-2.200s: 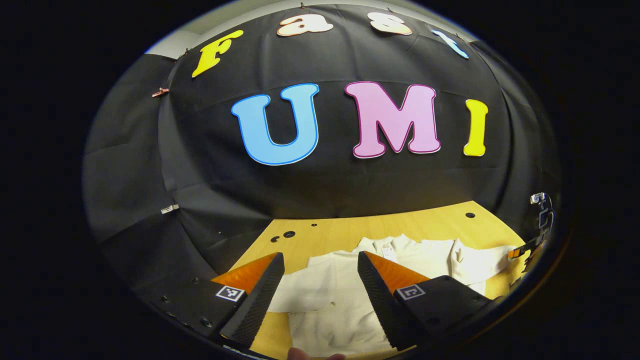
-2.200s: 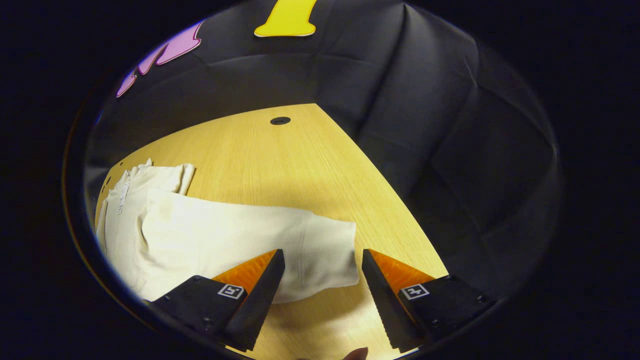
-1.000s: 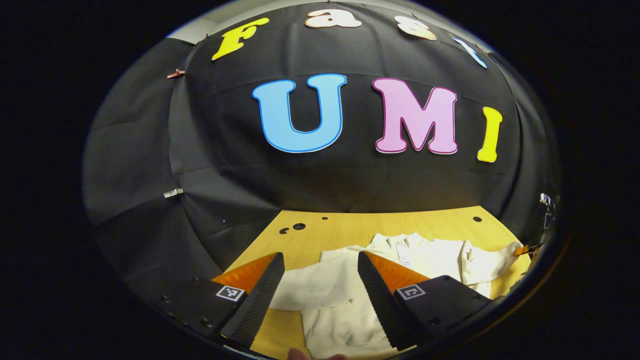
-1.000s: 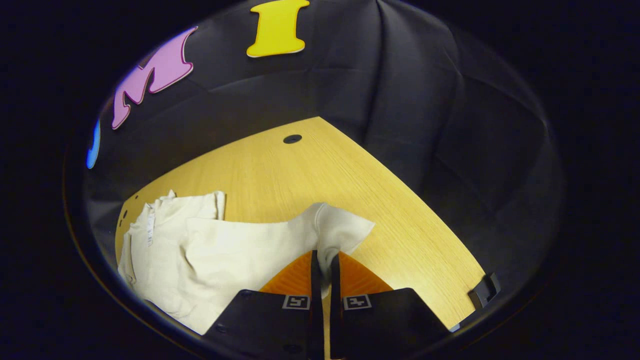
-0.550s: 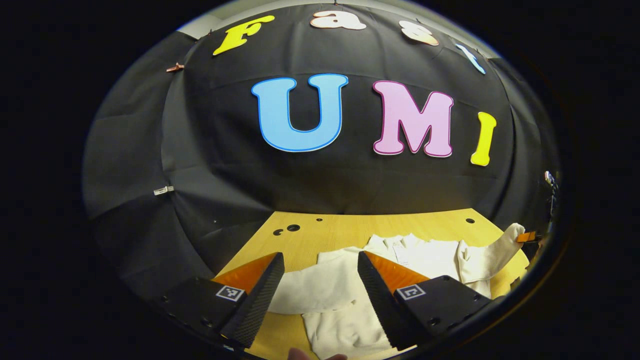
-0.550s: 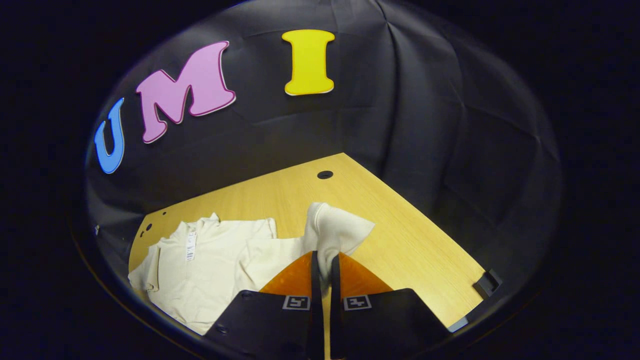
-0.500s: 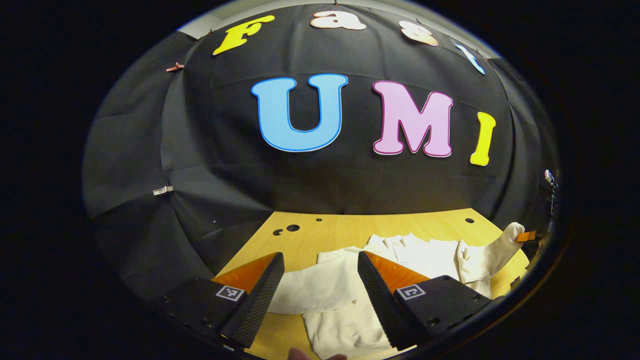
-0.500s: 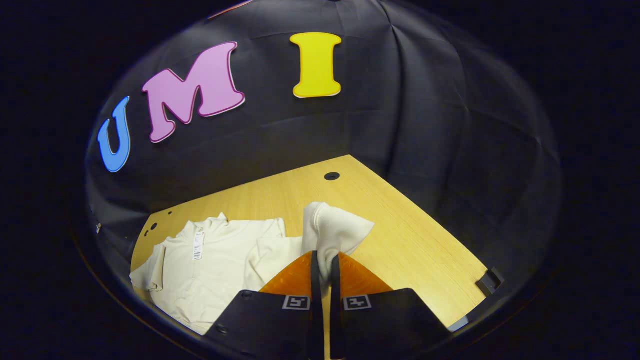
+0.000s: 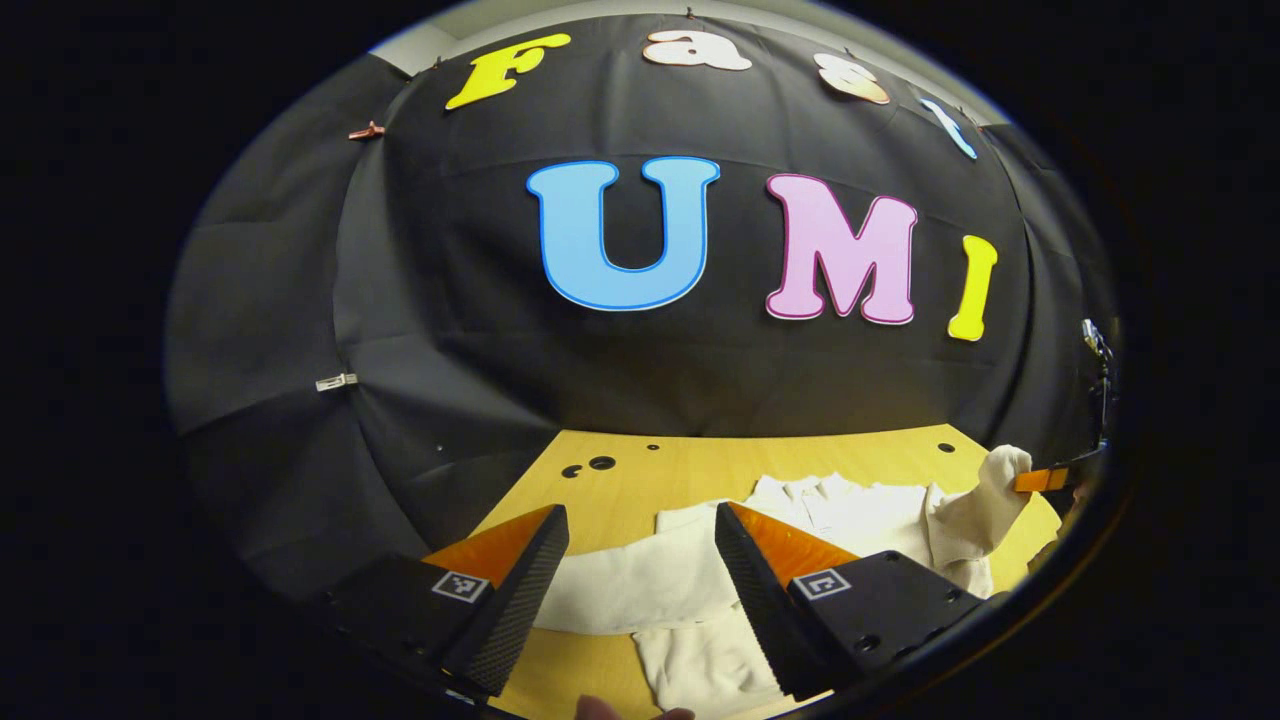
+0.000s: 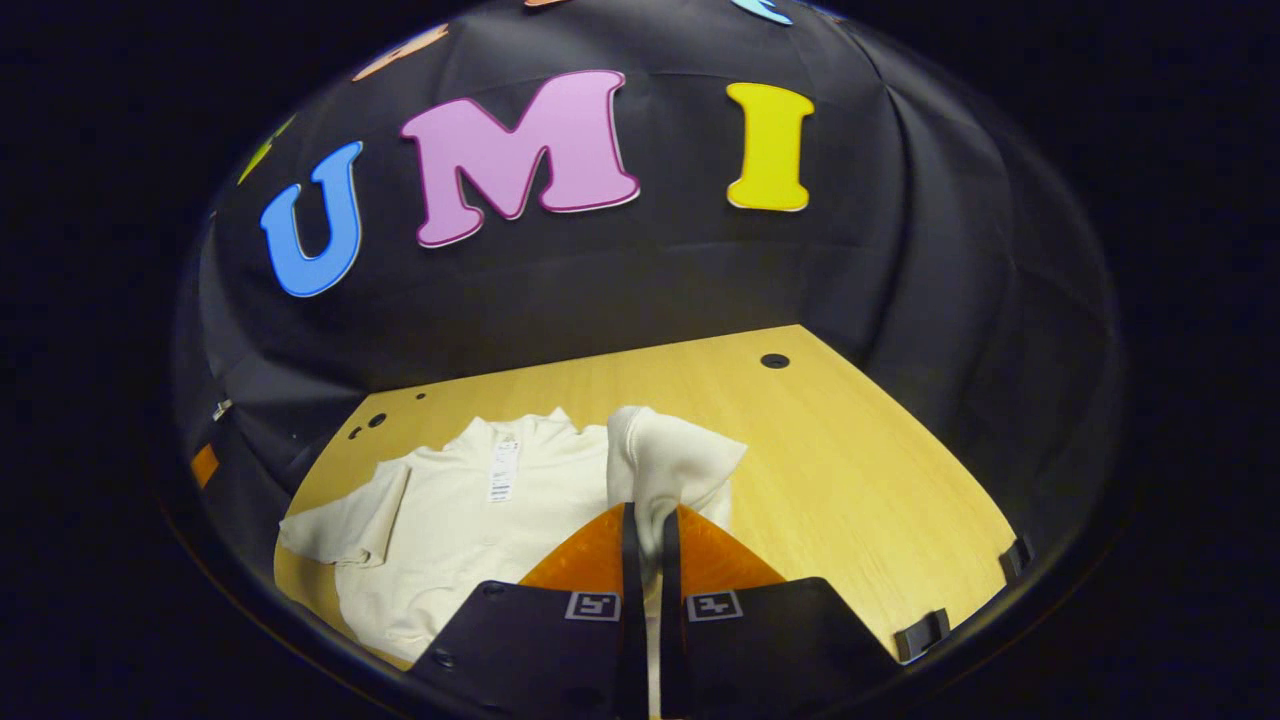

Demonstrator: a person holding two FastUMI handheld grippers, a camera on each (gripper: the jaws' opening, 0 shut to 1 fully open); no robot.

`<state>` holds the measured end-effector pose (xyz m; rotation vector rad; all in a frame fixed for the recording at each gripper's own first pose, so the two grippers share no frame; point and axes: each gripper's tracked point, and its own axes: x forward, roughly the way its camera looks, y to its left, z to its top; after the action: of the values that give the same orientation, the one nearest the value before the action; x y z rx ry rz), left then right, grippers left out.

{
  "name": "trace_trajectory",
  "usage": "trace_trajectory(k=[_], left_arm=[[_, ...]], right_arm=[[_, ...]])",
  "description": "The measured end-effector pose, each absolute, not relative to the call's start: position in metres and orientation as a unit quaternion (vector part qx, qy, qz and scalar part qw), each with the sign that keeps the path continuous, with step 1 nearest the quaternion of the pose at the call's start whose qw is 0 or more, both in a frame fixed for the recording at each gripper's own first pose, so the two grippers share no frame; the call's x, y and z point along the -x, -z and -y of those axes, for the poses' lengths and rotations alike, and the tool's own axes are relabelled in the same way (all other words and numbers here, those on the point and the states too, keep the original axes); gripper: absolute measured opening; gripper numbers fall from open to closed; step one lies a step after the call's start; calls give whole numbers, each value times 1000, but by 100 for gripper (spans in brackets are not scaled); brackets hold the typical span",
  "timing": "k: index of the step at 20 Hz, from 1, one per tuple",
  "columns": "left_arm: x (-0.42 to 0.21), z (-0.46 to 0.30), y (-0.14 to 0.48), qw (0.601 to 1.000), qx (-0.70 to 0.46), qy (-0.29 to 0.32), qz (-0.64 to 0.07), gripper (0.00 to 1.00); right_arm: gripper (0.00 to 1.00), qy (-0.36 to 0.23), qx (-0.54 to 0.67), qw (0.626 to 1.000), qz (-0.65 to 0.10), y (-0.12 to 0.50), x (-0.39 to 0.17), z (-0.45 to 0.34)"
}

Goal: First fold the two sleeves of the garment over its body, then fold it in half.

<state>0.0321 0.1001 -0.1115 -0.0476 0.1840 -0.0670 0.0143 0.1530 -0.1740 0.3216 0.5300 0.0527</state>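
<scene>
My right gripper (image 10: 641, 545) has carried the pinched right sleeve (image 10: 665, 465) up and inward over the cream garment (image 10: 470, 520) on the surface (image 10: 850, 470): first sleeve fold underway. The left gripper view adds my left gripper (image 9: 640, 555), jaws wide, hovering over the flat left sleeve (image 9: 640, 585).

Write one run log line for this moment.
right gripper: shut on right sleeve, lifted | left gripper: open above left sleeve | garment: unfolded
</scene>
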Motion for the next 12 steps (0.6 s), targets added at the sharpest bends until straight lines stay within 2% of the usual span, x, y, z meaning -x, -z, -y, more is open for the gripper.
trace_trajectory(k=[12], left_arm=[[-42, -178, 143, 992, 40, -21, -115, 95]], right_arm=[[9, -137, -123, 935, -302, 194, -47, -319]])
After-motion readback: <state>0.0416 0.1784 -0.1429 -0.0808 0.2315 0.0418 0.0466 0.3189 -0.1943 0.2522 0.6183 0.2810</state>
